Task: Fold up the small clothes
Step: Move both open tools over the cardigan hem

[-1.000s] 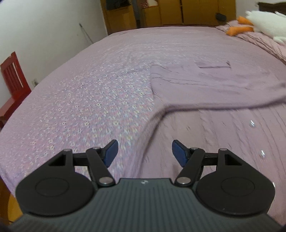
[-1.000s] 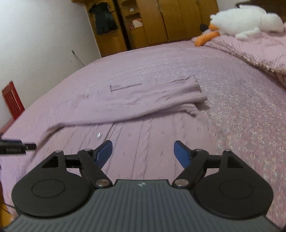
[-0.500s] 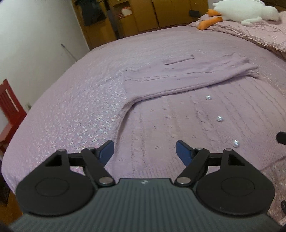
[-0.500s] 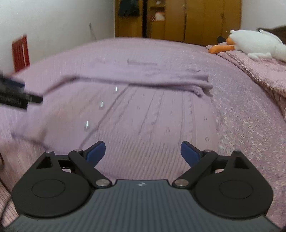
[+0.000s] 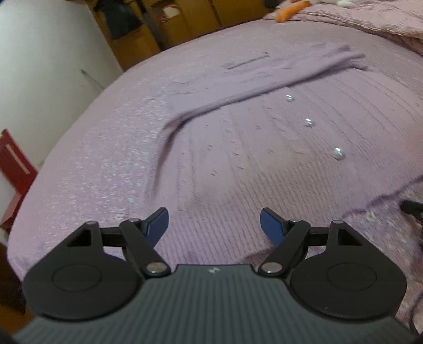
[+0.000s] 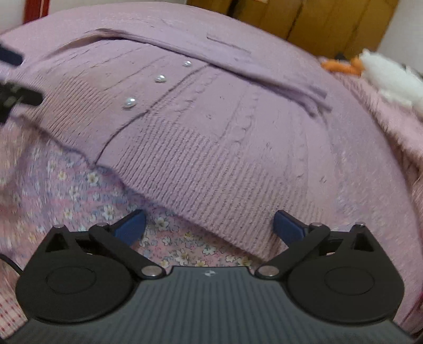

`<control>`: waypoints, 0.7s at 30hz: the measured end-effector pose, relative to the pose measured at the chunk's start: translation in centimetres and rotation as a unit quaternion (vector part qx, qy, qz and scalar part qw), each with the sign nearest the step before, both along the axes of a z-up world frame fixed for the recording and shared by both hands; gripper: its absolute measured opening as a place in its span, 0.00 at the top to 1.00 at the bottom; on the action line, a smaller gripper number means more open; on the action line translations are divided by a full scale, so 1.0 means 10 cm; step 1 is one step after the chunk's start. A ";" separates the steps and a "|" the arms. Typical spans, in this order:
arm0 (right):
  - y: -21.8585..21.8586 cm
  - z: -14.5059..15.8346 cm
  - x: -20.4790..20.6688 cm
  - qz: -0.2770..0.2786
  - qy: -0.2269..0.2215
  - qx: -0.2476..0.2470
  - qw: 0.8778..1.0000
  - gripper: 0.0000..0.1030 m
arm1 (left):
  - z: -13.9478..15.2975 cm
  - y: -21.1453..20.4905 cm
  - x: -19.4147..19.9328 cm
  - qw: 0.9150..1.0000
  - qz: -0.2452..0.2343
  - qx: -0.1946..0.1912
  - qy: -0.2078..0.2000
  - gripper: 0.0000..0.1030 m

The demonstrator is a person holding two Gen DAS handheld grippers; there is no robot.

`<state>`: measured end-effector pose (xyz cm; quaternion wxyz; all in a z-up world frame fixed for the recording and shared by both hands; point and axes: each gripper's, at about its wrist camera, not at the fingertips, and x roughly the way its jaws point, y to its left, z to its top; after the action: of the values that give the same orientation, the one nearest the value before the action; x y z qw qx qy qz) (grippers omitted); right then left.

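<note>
Three pearl buttons (image 6: 160, 78) run in a line down the front of one lilac knitted cardigan (image 6: 227, 148), which lies flat on the bed (image 5: 100, 137) with its ribbed hem nearest me. One sleeve (image 5: 277, 76) is folded across the upper part of the garment, its cuff reaching toward the right edge. The bedcover is a pale purple floral print, bare on either side of the cardigan.

My two grippers both hang just above the hem end. My left gripper (image 5: 214, 225) has its jaws spread wide and holding nothing, over the ribbed knit near the cardigan's left edge. My right gripper (image 6: 208, 225) also has its jaws spread wide and empty; its left fingertip (image 6: 132, 225) sits over floral bedcover, its right one over the hem.

From the right wrist, part of my left gripper shows at the far left edge beside the hem. One white plush toy (image 6: 391, 79) with orange parts lies at the far right of the bed, and wooden wardrobes (image 6: 317, 23) stand behind. One red chair (image 5: 13, 169) is left of the bed.
</note>
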<state>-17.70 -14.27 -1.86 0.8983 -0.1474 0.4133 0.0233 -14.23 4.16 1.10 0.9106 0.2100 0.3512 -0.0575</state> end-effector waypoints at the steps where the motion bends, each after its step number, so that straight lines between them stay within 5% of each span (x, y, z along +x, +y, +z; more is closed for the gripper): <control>1: -0.02 0.01 0.02 -0.004 0.001 0.010 1.000 0.00 | 0.00 0.01 -0.02 1.000 -0.011 -0.003 0.002 0.25; 6: -0.10 0.06 0.02 -0.024 -0.023 0.037 0.999 0.00 | -0.02 0.00 -0.26 0.997 -0.080 0.006 0.012 0.25; 10: -0.20 0.09 0.02 -0.052 -0.037 0.047 0.997 0.00 | -0.08 -0.11 -0.36 0.991 -0.121 0.049 -0.002 0.25; 18: -0.34 0.15 0.16 -0.055 -0.050 0.029 0.997 0.00 | -0.37 -0.34 -0.09 0.988 -0.096 0.123 -0.014 0.22; 21: -0.43 0.16 0.19 -0.066 -0.051 0.055 0.995 0.00 | -0.37 -0.34 0.03 0.990 -0.083 0.110 -0.018 0.22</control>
<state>-15.77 -18.58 -0.22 0.9245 -0.0713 0.3739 -0.0210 -13.91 0.75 -2.61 0.8804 0.3381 0.3201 -0.0899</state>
